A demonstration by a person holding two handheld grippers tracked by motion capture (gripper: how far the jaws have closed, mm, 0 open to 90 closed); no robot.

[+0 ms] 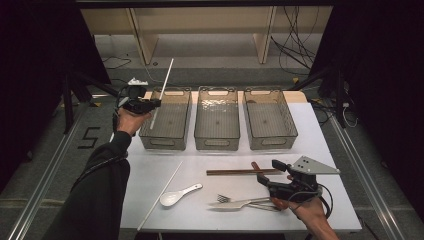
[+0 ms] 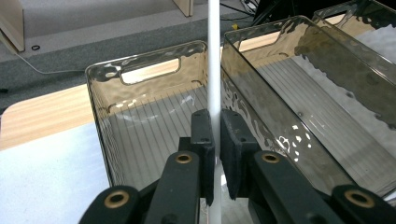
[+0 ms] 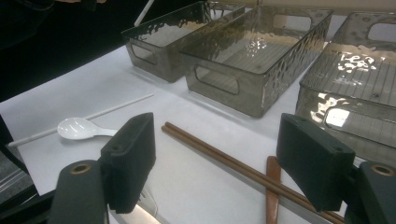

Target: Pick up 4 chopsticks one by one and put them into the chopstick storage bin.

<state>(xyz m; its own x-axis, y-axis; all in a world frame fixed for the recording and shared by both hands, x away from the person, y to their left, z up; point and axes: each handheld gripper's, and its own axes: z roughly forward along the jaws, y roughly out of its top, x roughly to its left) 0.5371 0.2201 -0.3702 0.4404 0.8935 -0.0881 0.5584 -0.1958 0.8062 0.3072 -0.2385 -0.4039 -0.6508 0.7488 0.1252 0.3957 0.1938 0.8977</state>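
White stick (image 2: 214, 56) in left tool (image 2: 217, 154), above leftmost bin (image 2: 149, 70); white tabletop (image 1: 200, 210).

3 clear bins (image 1: 217, 120), 2 white chopsticks (image 1: 161, 93), 2 brown chopsticks (image 1: 240, 172), 1 white spoon (image 1: 177, 195), 1 fork (image 1: 235, 200), 1 knife (image 1: 235, 205).

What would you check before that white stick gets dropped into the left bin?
1. Grip on the white stick: ok, the left hand-held gripper is shut on it.
2. Stick over the left bin: ok, its lower end hangs above the bin's floor.
3. Bin free inside: ok, nothing lies on the ribbed floor.
4. Stick fits lying flat: cannot tell, it looks long beside the bin.
5. Right hand-held gripper out of the way: ok, open, near the brown chopsticks, far from the bin.
6. Second white stick waiting: ok, on the table by the white spoon.
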